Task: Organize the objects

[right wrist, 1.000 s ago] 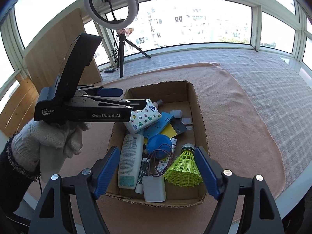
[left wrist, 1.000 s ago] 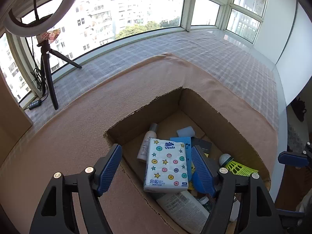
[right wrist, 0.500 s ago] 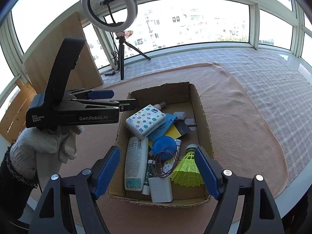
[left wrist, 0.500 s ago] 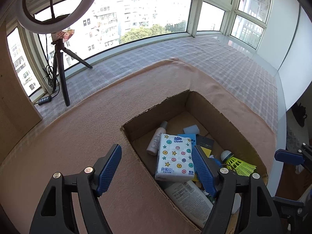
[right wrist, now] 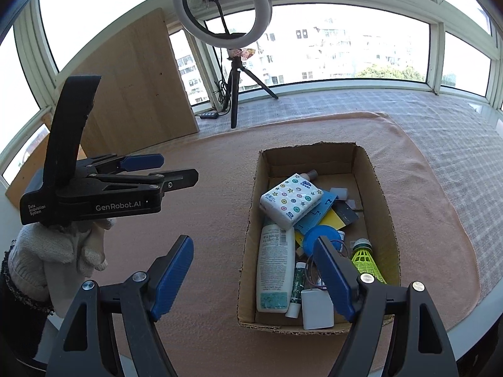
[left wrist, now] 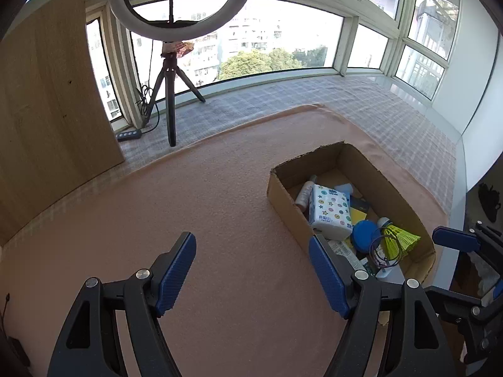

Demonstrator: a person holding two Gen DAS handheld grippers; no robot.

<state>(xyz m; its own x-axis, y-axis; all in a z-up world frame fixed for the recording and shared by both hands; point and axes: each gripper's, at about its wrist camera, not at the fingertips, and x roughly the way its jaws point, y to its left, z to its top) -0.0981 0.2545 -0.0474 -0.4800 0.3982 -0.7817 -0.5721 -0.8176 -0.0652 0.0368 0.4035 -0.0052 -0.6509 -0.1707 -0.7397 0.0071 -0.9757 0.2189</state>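
Fingers [left wrist: 174, 273] of both grippers spread apart, holding nothing, hovering over peach-covered surface [left wrist: 220, 220] left of cardboard box [right wrist: 251, 229]. Tissue pack [right wrist: 290, 201] atop clutter inside box. Between placements, seemingly; next move probably needs locating another loose item, none visible outside.

The black left gripper with blue ribbed pads [left wrist: 252, 270] hung with its jaws spread wide and empty, gripped from below by a white knit-gloved hand [right wrist: 67, 249]. The matching black right gripper [right wrist: 253, 278] was likewise agape, holding nothing.
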